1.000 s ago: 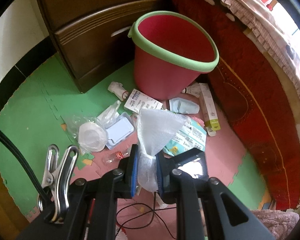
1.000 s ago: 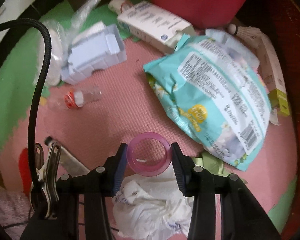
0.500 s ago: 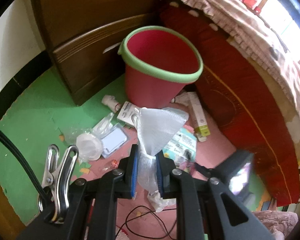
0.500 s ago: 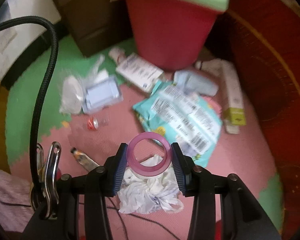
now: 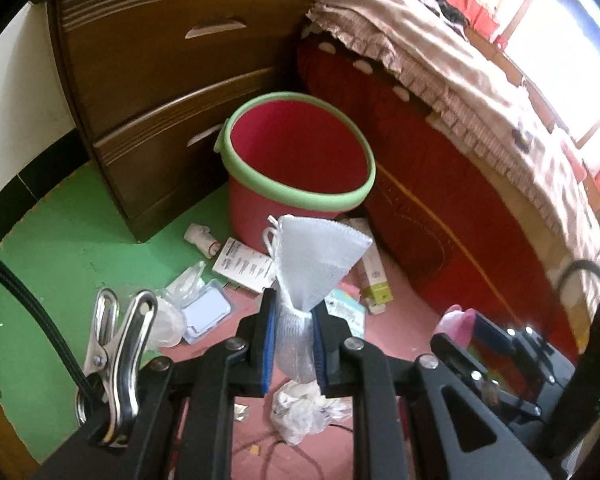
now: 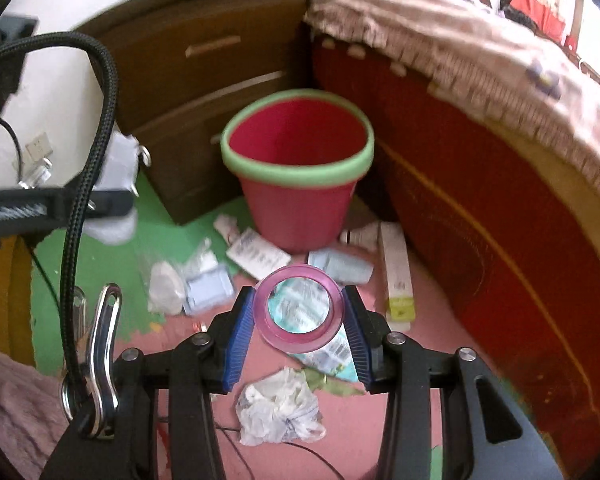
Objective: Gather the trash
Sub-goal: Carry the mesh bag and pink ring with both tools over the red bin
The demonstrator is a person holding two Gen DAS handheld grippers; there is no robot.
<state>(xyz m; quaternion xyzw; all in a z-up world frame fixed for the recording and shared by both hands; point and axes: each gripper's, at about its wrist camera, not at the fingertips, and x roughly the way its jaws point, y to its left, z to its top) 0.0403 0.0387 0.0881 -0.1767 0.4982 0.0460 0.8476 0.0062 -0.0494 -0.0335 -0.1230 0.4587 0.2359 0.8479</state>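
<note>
While litter lies on the pink and green floor mat (image 6: 364,424), my left gripper (image 5: 294,344) pinches a white foam net sleeve (image 5: 314,268) and my right gripper (image 6: 298,320) clamps a pink plastic ring (image 6: 298,308) — both held aloft. The red bin (image 5: 300,168) stands at twelve o'clock, against the brown drawers (image 5: 160,64) — a crumpled white bag (image 6: 278,410) at six.

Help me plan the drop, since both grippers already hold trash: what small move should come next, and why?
Probably carry the right gripper forward until its pink ring hangs over the red bin, then open the jaws. The bin stands open and looks empty, ahead of both grippers; the left gripper pinches white foam netting and could follow.
</note>
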